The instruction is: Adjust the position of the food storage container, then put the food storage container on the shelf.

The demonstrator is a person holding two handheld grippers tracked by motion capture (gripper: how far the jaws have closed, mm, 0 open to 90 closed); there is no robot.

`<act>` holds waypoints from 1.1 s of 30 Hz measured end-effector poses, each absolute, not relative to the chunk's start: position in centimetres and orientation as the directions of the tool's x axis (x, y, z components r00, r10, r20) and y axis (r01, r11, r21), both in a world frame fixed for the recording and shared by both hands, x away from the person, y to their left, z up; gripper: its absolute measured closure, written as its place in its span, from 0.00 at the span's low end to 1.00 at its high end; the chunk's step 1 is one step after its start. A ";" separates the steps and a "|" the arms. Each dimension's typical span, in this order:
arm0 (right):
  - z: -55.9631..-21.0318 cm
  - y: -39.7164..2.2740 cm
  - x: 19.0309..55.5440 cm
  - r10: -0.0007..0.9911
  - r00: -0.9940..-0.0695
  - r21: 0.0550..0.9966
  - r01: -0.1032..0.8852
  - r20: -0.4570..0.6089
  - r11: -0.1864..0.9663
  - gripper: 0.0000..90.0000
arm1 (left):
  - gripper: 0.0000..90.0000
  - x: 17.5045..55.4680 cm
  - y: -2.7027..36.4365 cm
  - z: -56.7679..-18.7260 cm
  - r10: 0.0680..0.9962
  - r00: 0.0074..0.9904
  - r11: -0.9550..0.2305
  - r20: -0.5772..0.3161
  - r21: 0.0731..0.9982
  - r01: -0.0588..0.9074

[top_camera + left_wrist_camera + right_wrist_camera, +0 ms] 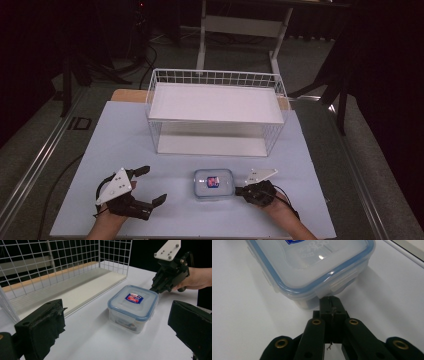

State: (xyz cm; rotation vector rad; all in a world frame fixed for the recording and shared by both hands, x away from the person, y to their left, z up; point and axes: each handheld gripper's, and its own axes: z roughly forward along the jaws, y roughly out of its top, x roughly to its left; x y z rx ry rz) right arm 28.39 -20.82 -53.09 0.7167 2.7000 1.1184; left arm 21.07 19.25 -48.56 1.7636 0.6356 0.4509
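A clear plastic box [214, 183] with a blue-rimmed snap lid and a red and blue label sits on the white table near its front edge. My right gripper [238, 190] is shut with nothing between its jaws. Its joined tip rests at the box's right side, against a lid flap [337, 285]. In the right gripper view the closed tips [331, 302] meet just under the box [312, 262]. My left gripper [153, 185] stands open to the left of the box, apart from it. The left gripper view looks between its wide jaws at the box [132, 305] and the right gripper [153, 289].
A white wire basket [215, 75] with a flat white shelf board stands behind the box, its open side facing the front. The white table top [100, 150] ends near my hands. A desk frame stands on the dark floor beyond.
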 end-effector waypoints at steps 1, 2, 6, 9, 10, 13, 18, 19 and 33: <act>-53.1 -20.7 28.4 0.471 -0.880 0.696 0.373 0.056 0.613 1.00 | 0.02 21.1 19.2 -48.6 0.625 0.781 -0.204 -0.020 0.961 0.188; -53.1 -20.6 28.5 0.471 -0.880 0.698 0.374 0.059 0.611 1.00 | 0.02 21.1 19.2 -48.6 0.624 0.782 -0.206 -0.019 0.960 0.188; -53.2 -20.2 28.5 0.470 -0.880 0.700 0.376 0.066 0.607 1.00 | 0.02 21.1 19.1 -48.6 0.622 0.783 -0.207 -0.020 0.960 0.188; -53.2 -19.9 28.6 0.461 -0.885 0.699 0.369 0.063 0.613 1.00 | 0.02 21.1 19.1 -48.6 0.622 0.783 -0.208 -0.017 0.960 0.186; -53.2 -19.9 28.5 0.457 -0.887 0.700 0.363 0.058 0.616 1.00 | 0.02 21.1 19.1 -48.6 0.621 0.784 -0.207 -0.019 0.960 0.187; -52.8 -20.3 28.3 0.466 -0.884 0.702 0.360 0.045 0.614 1.00 | 0.02 21.1 19.1 -48.6 0.624 0.782 -0.210 -0.021 0.958 0.193; -51.6 -21.4 27.8 0.498 -0.867 0.716 0.353 0.009 0.602 0.98 | 0.02 21.2 19.0 -48.6 0.620 0.784 -0.205 -0.045 0.955 0.216; -51.3 -21.6 27.6 0.508 -0.861 0.724 0.355 0.008 0.591 0.96 | 0.02 21.2 18.9 -48.6 0.620 0.783 -0.208 -0.047 0.953 0.222; -48.2 -21.7 26.4 0.544 -0.836 0.840 0.343 0.070 0.420 0.16 | 0.02 21.9 17.6 -47.3 0.606 0.788 -0.225 -0.110 0.927 0.302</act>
